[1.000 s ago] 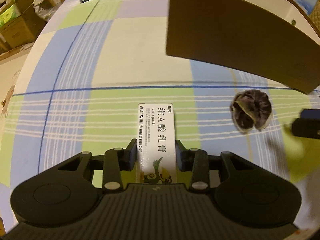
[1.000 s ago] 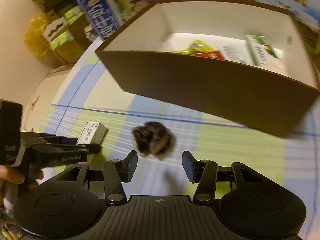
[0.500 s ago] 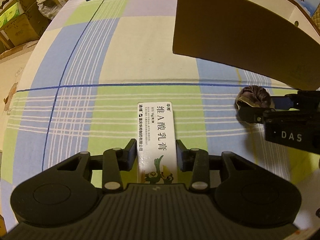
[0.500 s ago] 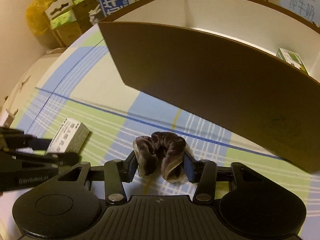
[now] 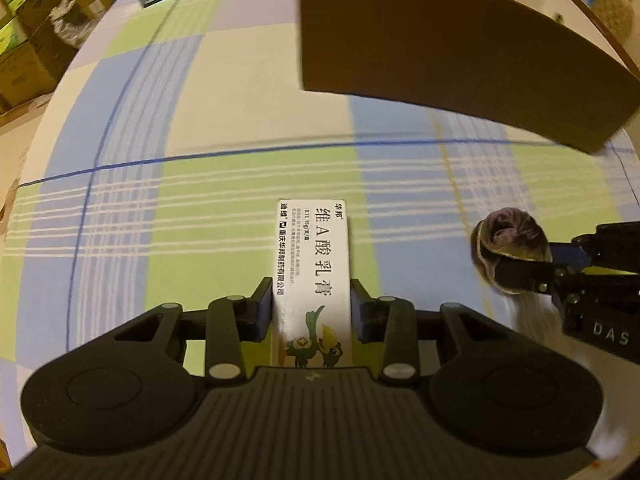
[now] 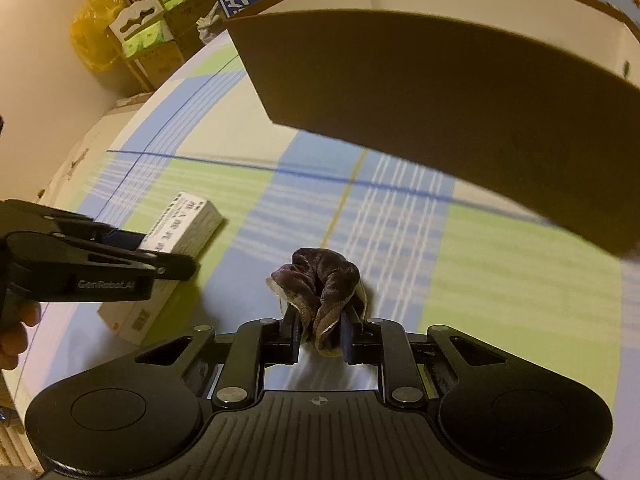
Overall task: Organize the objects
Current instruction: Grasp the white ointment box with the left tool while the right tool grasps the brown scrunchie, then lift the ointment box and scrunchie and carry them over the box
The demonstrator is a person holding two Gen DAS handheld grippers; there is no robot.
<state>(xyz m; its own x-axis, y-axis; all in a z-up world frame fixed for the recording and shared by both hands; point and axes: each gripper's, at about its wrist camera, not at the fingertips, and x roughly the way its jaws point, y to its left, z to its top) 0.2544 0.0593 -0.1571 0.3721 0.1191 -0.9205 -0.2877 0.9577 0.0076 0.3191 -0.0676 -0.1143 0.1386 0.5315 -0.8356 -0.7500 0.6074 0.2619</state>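
My left gripper is shut on a white ointment box with black Chinese print and a cartoon bird; the box rests on or just above the checked cloth. My right gripper is shut on a dark purple velvet scrunchie and holds it a little above the cloth. The scrunchie also shows in the left wrist view, to the right of the ointment box. The ointment box also shows in the right wrist view, at the left, held by the left gripper.
A large brown cardboard box with white inner walls stands just beyond both grippers, its near wall facing me. The table has a blue, green and cream checked cloth. Cartons and a yellow bag are stacked beyond the table's left edge.
My right gripper came down over the scrunchie, closed on it and lifted it slightly. My left gripper kept its hold on the ointment box and shifted a little.
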